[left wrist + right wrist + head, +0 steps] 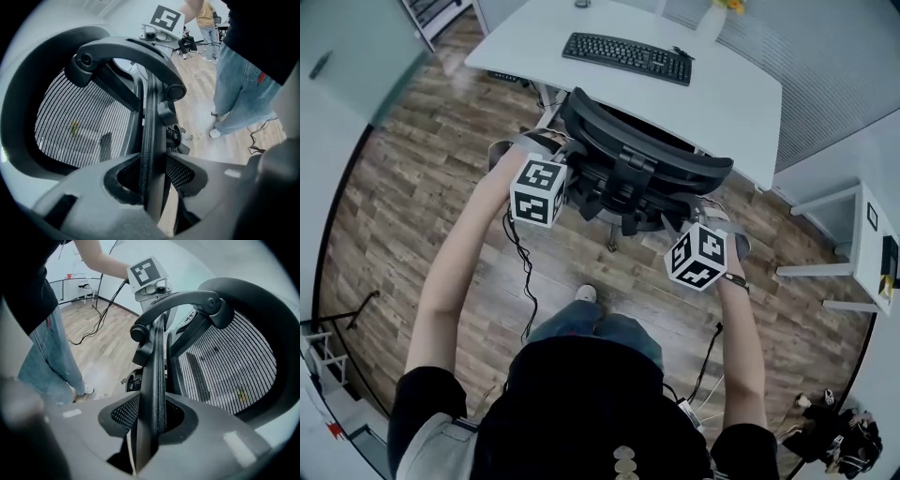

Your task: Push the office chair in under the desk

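A black mesh office chair stands with its curved back against the front edge of the white desk; its seat is hidden beneath the back and the desktop. My left gripper is shut on the left side rim of the chair back. The rim runs upright between its pads. On the opposite side, my right gripper is shut on the right rim, which also runs between its pads. Each gripper view shows the other gripper's marker cube beyond the backrest.
A black keyboard lies on the desk. A white side table stands at the right and a metal rack at the lower left. Cables trail over the wood floor near the person's legs. Dark items lie at the bottom right.
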A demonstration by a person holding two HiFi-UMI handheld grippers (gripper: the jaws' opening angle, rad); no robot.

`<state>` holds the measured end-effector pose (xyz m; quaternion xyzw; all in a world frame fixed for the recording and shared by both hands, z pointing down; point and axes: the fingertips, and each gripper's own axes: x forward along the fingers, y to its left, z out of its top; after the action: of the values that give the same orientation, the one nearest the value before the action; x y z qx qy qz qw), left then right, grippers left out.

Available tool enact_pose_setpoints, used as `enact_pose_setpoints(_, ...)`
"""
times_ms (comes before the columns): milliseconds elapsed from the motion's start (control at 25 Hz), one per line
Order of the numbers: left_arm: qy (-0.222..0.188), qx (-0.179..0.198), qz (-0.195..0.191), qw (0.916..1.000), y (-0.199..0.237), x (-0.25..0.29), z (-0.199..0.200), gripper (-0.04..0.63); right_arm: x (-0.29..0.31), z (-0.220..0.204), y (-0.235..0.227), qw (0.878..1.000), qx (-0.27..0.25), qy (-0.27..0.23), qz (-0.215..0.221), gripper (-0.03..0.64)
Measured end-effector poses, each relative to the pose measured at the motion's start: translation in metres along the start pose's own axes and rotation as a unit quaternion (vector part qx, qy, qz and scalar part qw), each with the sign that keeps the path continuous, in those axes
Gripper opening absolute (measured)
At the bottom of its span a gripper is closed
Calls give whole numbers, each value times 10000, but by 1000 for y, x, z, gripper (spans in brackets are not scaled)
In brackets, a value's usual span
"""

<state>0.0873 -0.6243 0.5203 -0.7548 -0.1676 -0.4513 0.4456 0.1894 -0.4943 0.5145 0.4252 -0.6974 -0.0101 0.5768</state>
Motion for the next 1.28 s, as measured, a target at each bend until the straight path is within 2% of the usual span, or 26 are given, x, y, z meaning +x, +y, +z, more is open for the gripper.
enact_pose_setpoints(480,-29,46,-118,9999,48,29,-12,149,23,-12,-43,9998,165,110,-43,121)
enact_pose_setpoints(920,22,31,-260,9997,56,33,-18,153,26,-9,-49,9998,173,46,-4,123)
enact_pose_setpoints(1120,-13,2,-109,9999,57,32,-18,164,27,-9,-49,9999,152,19,-80,129)
enact_pose_setpoints(1280,31,-96,204,9997,58,28,-17,173,23,-8,-48,9997,142,-88,-152,138)
